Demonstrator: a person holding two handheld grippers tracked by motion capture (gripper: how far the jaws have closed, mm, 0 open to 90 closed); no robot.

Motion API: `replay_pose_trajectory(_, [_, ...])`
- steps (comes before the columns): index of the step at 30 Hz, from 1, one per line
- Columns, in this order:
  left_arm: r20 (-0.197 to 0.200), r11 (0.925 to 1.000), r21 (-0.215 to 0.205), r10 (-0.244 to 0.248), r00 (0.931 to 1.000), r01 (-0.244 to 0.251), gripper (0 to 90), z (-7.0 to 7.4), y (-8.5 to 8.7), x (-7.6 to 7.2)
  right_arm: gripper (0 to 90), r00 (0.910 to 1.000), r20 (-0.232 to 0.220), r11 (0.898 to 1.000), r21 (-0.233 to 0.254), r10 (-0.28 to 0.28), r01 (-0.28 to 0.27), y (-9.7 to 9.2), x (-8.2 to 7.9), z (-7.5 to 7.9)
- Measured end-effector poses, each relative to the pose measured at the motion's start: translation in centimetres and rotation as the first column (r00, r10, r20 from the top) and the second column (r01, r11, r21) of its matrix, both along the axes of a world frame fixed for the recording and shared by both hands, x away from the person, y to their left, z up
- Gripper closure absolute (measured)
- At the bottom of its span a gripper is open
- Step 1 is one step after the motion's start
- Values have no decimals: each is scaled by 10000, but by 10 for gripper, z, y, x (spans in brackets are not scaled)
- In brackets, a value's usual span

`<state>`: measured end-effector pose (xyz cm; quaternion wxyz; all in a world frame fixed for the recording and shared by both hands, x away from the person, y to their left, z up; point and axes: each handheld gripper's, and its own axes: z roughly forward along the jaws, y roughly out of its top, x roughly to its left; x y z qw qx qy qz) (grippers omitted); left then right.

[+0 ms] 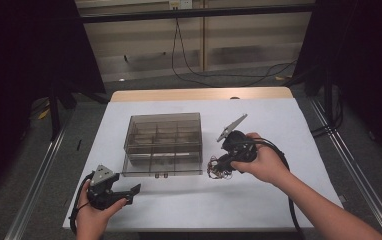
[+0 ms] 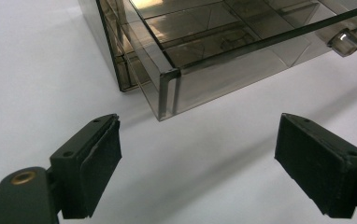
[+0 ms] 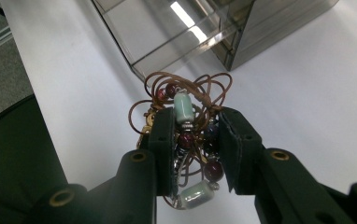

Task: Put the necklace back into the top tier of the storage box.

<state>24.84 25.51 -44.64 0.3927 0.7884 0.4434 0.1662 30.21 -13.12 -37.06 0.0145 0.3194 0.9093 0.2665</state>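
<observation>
Beside the beaded necklace (image 1: 219,168) stands a smoky compartment box (image 1: 163,142).

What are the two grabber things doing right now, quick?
Left gripper: open, nothing between its fingers.
Right gripper: closed on the beaded necklace, a tangle of brown cord and beads.

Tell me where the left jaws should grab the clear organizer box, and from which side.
Probably the near corner post of the organizer box, approached from the front, low along the table. It stands upright facing the open left gripper, narrower than the gap; the broad walls look too wide.
</observation>
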Motion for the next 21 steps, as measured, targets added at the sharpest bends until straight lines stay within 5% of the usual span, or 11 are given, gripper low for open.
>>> replay_pose_trajectory(21, [-136, 9999, -87, -77, 9999, 76, 145, -1, 0, 1, 686, 9999, -44, 9998, -92, 166, -166, 4, 11, 22])
